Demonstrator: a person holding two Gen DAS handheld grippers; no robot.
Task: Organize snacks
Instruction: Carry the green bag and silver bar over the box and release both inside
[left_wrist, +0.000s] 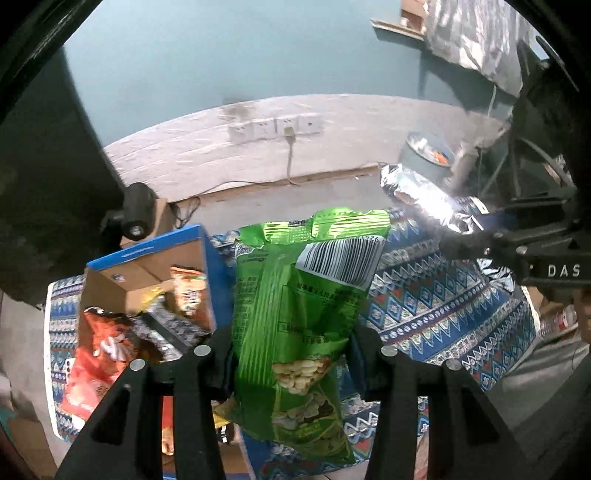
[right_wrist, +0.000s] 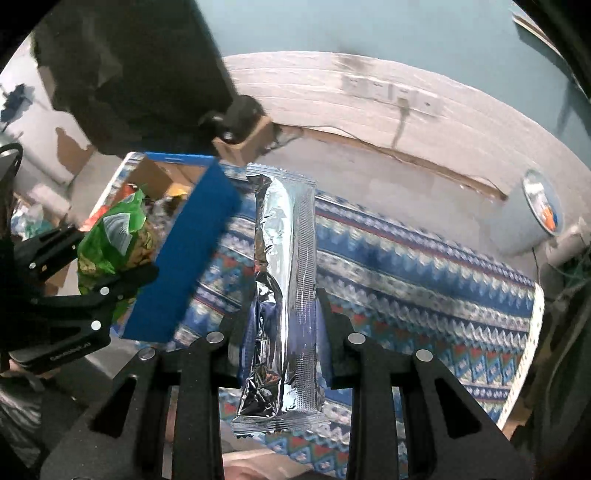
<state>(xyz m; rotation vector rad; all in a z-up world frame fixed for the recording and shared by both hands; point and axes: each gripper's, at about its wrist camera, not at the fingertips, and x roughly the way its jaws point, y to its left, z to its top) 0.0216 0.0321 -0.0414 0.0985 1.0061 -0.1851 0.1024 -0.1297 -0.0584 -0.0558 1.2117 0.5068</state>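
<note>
In the left wrist view, the cardboard box (left_wrist: 147, 284) with a blue rim sits at centre left, already holding an orange snack bag (left_wrist: 99, 354) and other packets. The left gripper (left_wrist: 291, 354) at bottom centre is clamped on a green snack bag (left_wrist: 295, 314), which hangs clear of the cloth. At upper right the right gripper (left_wrist: 491, 240) pinches a silver foil packet (left_wrist: 424, 195); the right wrist view shows that packet (right_wrist: 288, 295) upright, squeezed between the closed fingers of the right gripper (right_wrist: 280, 332), with the box (right_wrist: 192, 251) to its left.

Both bags look ready to go into the box. It seems best to carry them over the open top one at a time, lower each until it rests on the packets inside, then let go, keeping the two grippers from crossing.

The box stands on a blue patterned cloth (left_wrist: 443, 314). Behind, a pale wall strip carries wall sockets (left_wrist: 273, 127) under a teal wall (left_wrist: 221, 48), and a round grey bin (right_wrist: 532, 218) stands at the right.
</note>
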